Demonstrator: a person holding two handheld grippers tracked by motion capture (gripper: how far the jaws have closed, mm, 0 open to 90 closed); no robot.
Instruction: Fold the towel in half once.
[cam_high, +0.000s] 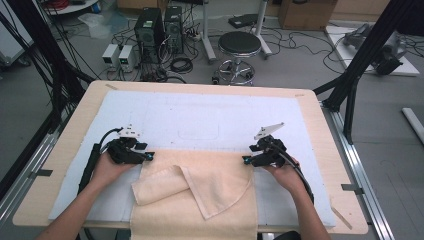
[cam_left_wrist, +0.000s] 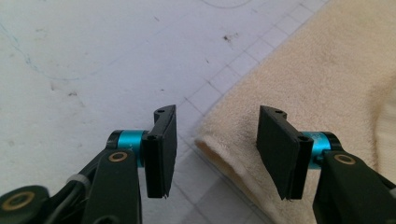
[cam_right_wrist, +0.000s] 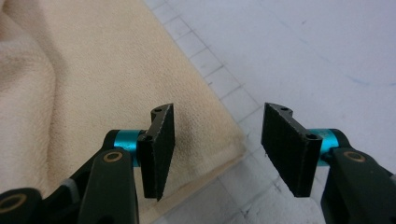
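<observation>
Now both grippers, left (cam_left_wrist: 212, 156) and right (cam_right_wrist: 215, 154), gape apart, each straddling a far corner of the towel (cam_high: 210, 180) on the counter (cam_high: 65, 150). Risk: I pinch only one layer, or miss, and the corner slips.

towels: 1 (cam_high: 200, 195) | grippers: 2 (cam_high: 150, 156) (cam_high: 246, 160) | stools: 1 (cam_high: 239, 45) | tables: 1 (cam_high: 70, 130)

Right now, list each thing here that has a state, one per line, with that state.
Towel: spread on the mat, partly folded over itself, near edge hanging off the table.
Left gripper: jaws open, straddling the towel's far left corner.
Right gripper: jaws open, straddling the towel's far right corner.
Mat: lying flat on the table.
Stool: upright on the floor, unoccupied.
</observation>
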